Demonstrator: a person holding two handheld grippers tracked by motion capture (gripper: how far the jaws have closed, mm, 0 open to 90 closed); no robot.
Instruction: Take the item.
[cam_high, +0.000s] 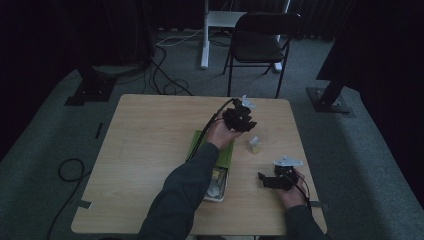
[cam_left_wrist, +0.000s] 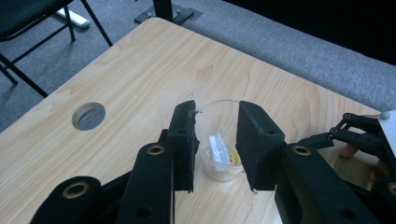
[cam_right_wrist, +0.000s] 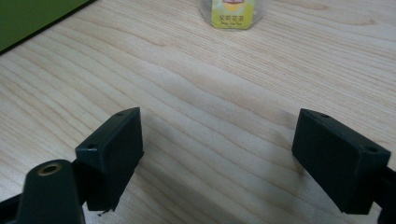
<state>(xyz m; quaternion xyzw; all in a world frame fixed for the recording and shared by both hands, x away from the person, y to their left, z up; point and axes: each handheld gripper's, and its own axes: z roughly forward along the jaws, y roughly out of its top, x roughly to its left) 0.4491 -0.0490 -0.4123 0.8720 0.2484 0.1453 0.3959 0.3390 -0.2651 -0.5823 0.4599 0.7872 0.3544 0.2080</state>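
Observation:
A small clear plastic cup (cam_high: 255, 145) with a yellow-labelled tea packet inside stands on the wooden table (cam_high: 150, 140), right of centre. My left gripper (cam_high: 243, 120) hovers just behind it, held by a hand that reaches across the table. In the left gripper view the cup (cam_left_wrist: 222, 161) shows through the gap of the left gripper (cam_left_wrist: 215, 109), whose jaws are open on either side of the cup's rim. My right gripper (cam_high: 265, 179) rests low near the front right, its jaws pointing toward the cup. Seen from its own camera, the right gripper (cam_right_wrist: 218, 116) is wide open over bare wood, and the cup's label (cam_right_wrist: 232, 11) lies ahead.
A green box lid (cam_high: 226, 154) and a tray of packets (cam_high: 216, 186) lie under the left forearm. The table has a round cable hole (cam_left_wrist: 88, 115). A black folding chair (cam_high: 260, 42) stands behind the table, and cables trail on the floor (cam_high: 70, 170).

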